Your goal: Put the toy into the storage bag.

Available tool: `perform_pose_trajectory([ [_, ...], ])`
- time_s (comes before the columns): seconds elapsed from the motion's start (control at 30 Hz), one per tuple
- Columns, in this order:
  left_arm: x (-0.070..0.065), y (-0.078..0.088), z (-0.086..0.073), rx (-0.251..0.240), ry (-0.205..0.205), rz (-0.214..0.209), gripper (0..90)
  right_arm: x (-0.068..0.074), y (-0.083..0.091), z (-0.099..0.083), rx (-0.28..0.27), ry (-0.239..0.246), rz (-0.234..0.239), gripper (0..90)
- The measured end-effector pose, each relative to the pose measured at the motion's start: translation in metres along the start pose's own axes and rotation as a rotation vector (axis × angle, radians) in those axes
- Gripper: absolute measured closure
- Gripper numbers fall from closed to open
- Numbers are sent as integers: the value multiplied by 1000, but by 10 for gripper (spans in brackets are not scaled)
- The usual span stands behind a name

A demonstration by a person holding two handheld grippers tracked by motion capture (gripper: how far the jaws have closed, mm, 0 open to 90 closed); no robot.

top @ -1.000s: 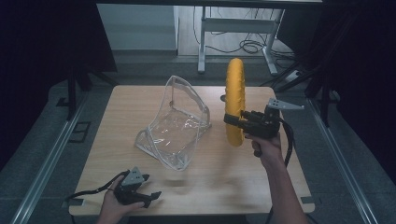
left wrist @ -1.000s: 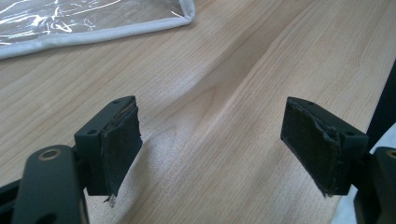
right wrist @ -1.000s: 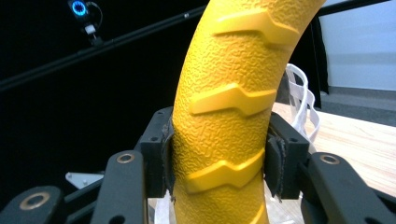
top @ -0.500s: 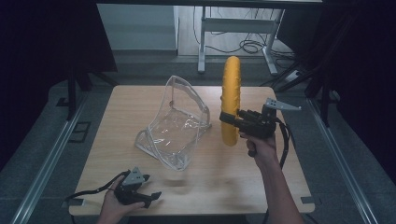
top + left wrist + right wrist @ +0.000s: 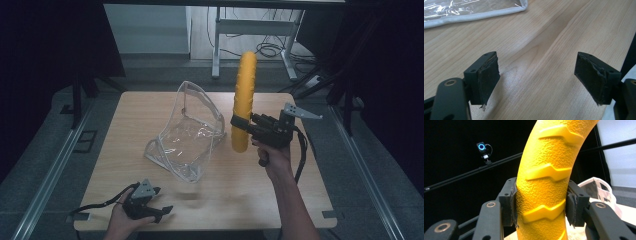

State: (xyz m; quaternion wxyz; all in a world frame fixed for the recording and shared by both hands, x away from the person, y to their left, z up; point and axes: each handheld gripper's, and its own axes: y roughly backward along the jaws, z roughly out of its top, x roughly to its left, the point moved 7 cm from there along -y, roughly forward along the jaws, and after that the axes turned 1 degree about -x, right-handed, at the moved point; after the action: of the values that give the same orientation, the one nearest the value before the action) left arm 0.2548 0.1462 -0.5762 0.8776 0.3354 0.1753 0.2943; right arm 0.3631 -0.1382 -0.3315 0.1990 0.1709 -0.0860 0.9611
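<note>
Because the long yellow tube stands nearly upright off the desk, most of the risk lies in how it is held and where it goes next.

Right gripper: the right gripper [image 5: 241, 122] is clamped on the yellow tube [image 5: 244, 92] low on its length; in the right gripper view the pads [image 5: 512, 200] press into its ribbed, pebbled sides.

Tube: held in the air at about 2 o'clock of the desk's middle, its short lower end hanging just above the desk [image 5: 280, 200] and its long upper end rising toward 12 o'clock.

Bag: a clear bag [image 5: 187, 132] with a white-edged rim stands open near the middle of the desk, at 9 o'clock of the tube and close to it without touching.

Left gripper: the left gripper [image 5: 162, 210] rests at the 7 o'clock corner of the desk, jaws wide and nothing between them, well apart from the bag.

Slip risk: with so much length above the grip, the tube could pivot between the pads and tip over.

Bag risk: the light bag is not steadied, so a nudge from the tube would likely push or fold it.

Entry risk: the tube looks longer than the bag is deep, so it may catch the rim or topple the bag.
</note>
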Motion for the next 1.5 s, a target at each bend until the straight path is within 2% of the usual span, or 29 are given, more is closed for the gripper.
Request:
perform_pose_trajectory([
  [0.17,0,0,0,2,-1,-1,197,8,-3,6,-26,12,15,511],
  [0.3,0,1,0,4,-7,1,197,20,-8,15,-48,36,38,511],
  [0.57,1,3,1,-4,-4,8,197,30,-17,21,-66,45,67,510],
  [0.6,1,4,1,-6,-4,9,197,33,-18,23,-72,40,82,510],
  [0.73,1,3,0,4,-9,5,197,37,-19,25,-77,35,99,510],
  [0.97,1,3,0,2,-7,4,197,48,-27,35,-86,66,106,510],
  [1.23,0,2,0,-5,2,-1,197,66,-38,45,-95,90,146,509],
  [1.5,0,2,0,-4,2,-1,197,75,-47,46,-97,92,173,509],
])
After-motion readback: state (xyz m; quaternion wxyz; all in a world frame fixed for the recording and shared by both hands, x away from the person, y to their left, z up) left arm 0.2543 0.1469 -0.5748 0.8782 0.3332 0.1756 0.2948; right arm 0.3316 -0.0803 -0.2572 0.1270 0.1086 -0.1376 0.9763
